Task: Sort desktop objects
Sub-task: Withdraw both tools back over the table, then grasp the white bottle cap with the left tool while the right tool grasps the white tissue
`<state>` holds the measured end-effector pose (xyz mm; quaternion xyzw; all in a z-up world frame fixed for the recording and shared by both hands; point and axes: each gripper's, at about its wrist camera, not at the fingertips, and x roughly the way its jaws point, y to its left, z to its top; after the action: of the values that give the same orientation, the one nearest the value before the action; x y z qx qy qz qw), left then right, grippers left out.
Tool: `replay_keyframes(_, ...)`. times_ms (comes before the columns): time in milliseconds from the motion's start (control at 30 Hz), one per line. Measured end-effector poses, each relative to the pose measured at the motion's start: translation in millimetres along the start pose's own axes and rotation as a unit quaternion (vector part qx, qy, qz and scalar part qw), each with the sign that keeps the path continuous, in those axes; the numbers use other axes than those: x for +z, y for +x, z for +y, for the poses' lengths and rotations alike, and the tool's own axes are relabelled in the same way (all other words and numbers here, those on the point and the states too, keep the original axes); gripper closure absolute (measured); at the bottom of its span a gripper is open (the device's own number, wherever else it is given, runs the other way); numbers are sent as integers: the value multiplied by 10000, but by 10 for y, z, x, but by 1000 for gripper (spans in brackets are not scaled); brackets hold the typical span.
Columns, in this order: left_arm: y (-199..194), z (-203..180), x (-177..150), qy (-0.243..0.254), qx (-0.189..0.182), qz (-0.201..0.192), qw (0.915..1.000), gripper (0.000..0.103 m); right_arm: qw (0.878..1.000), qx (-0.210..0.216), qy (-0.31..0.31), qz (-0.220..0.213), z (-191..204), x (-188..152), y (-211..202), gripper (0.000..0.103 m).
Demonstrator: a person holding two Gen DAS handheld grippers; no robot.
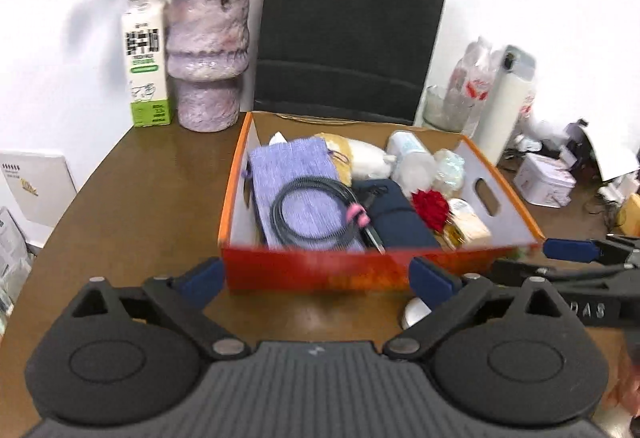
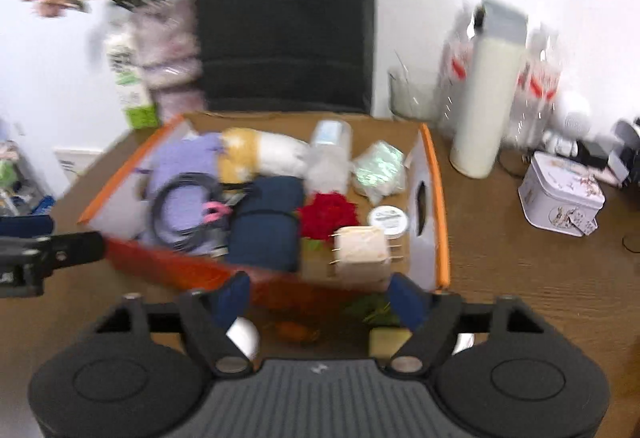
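both grippers spread apart, empty: left gripper (image 1: 316, 278) and right gripper (image 2: 324, 298) just in front of the orange box (image 1: 320, 270). box is crammed: coiled cable (image 1: 308, 214), red flower (image 1: 430, 208) on top. white round obj (image 2: 242, 336) sits loose by the box front wall, btwn right fingers; a hasty grab could knock it away or bump the box.

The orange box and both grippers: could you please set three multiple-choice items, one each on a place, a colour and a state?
1. Where does the coiled cable lie?
A. On the purple pouch in the orange box
B. Beside the vase
C. Inside the black bag

2. What colour is the flower in the box?
A. Yellow
B. Red
C. White

3. How are the left gripper and right gripper?
A. Both open, empty
B. Left holds the cable
C. Right holds the tin

Key: 1 A, cable loops over the pouch; 2 B, petals are red; 3 A, fingers spread around nothing.
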<state>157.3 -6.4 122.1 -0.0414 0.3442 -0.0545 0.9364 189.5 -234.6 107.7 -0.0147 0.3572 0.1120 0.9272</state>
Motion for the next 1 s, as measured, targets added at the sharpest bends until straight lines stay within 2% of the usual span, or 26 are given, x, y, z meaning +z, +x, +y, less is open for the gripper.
replay_keyframes(133,-418,21,-468,-168,-12,-267,9995,1,9988,117,-43,-467,179,-477,-453,25)
replay_keyframes(333,-909,-16,-1440,-181,45,-745,9970,0,9988,-45,141,-476,295,-1385,-863,25)
replay_keyframes(433,-982,-142,-1847,-121,345,-686,9970,0,9983,-84,202,-535,355,-1794,-1088,25)
replay_keyframes(533,-1159,-264,-2067,25,318,-682,9972,0,9971,-184,290,-673,376,-2096,-1303,25)
replay_keyframes(633,-1308,-336,-2110,219,214,-701,9971,0,9962,-195,319,-788,349,-2307,-1527,25)
replay_keyframes(733,-1286,-399,-2002,405,175,-734,9963,0,9948,-256,351,-924,262,-2341,-1651,25)
replay_keyframes(833,-1050,-479,-1758,564,4,-716,9958,5,9927,-447,361,-1062,59,-2180,-1614,25)
replay_keyframes(900,-817,-538,-1528,703,-161,-694,9950,22,9919,-626,311,-1064,-133,-1985,-1481,26)
replay_keyframes(933,-677,-563,-1387,699,-218,-670,9951,25,9917,-672,303,-1052,-237,-1880,-1398,26)
replay_keyframes(1000,-377,-631,-1155,805,-530,-612,9935,24,9919,-551,464,-1045,-491,-1612,-1177,26)
